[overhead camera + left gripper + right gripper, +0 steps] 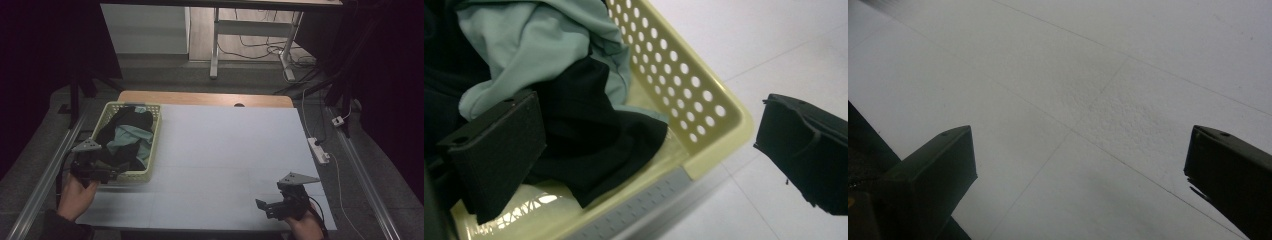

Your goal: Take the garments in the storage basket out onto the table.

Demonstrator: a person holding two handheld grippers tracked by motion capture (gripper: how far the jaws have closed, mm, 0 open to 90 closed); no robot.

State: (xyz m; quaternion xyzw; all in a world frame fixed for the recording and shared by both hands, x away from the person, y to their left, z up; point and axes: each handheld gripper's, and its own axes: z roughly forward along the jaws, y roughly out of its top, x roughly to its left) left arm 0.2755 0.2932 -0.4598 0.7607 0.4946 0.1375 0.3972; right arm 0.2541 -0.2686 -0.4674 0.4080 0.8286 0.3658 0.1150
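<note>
A pale yellow perforated basket (pixel 156 135) stands at the table's left, piled with a black garment (pixel 127 122) and a mint-green garment (pixel 131 137). My left gripper (pixel 114 172) is at the basket's near end, held by a hand. In the left gripper view it (pixel 644 125) is open and straddles the basket's corner (pixel 724 107). One jaw is inside over the black garment (pixel 594 135) and mint-green garment (pixel 539 45), the other outside over the table. My right gripper (pixel 264 207) hovers open near the front right edge, with bare white table (pixel 1078 100) between its jaws (pixel 1078 135).
The white table top (pixel 225 150) stretches from the basket to the right edge. A wooden strip (pixel 200 97) borders the far side. A white power strip (pixel 319 150) with cables lies on the floor at right. Metal desk legs (pixel 215 45) stand behind the table.
</note>
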